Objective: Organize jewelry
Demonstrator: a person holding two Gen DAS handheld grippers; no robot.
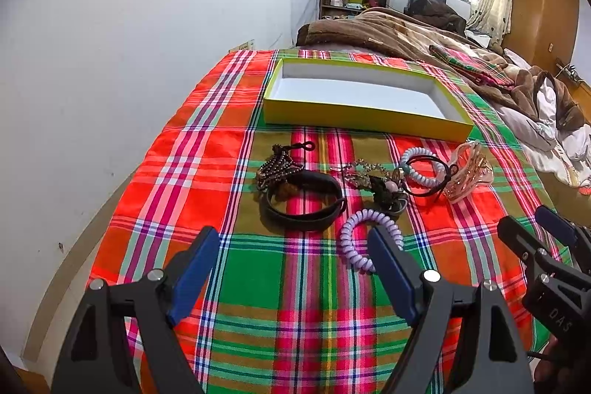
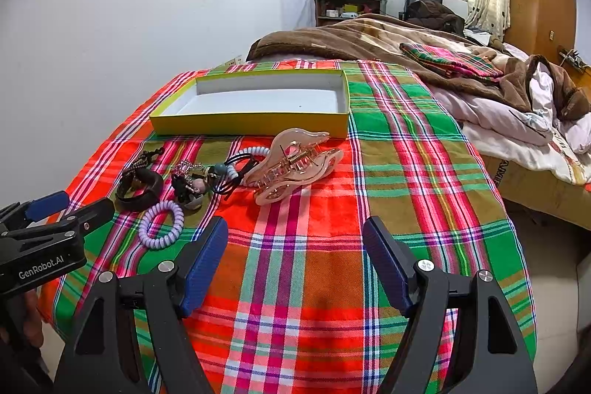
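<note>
An empty yellow box [image 1: 365, 120] [image 2: 251, 124] with a white inside lies at the far side of the plaid cloth. In front of it lie a black band [image 1: 303, 209] [image 2: 142, 192], a beaded piece [image 1: 275, 167], a purple coil hair tie [image 1: 354, 228] [image 2: 160, 224], a pale blue coil tie [image 1: 421, 168], dark hair ties with beads [image 1: 384, 189] [image 2: 192, 187] and a pink clear claw clip [image 1: 467, 174] [image 2: 295, 167]. My left gripper [image 1: 293, 268] is open and empty just short of the purple coil. My right gripper [image 2: 295, 264] is open and empty, in front of the claw clip.
The plaid cloth [image 2: 314, 283] covers a table that drops off at the left by a white wall and at the right toward the floor. A bed with brown blankets [image 2: 369, 39] lies behind the box. The right gripper shows at the right edge of the left wrist view [image 1: 546, 246].
</note>
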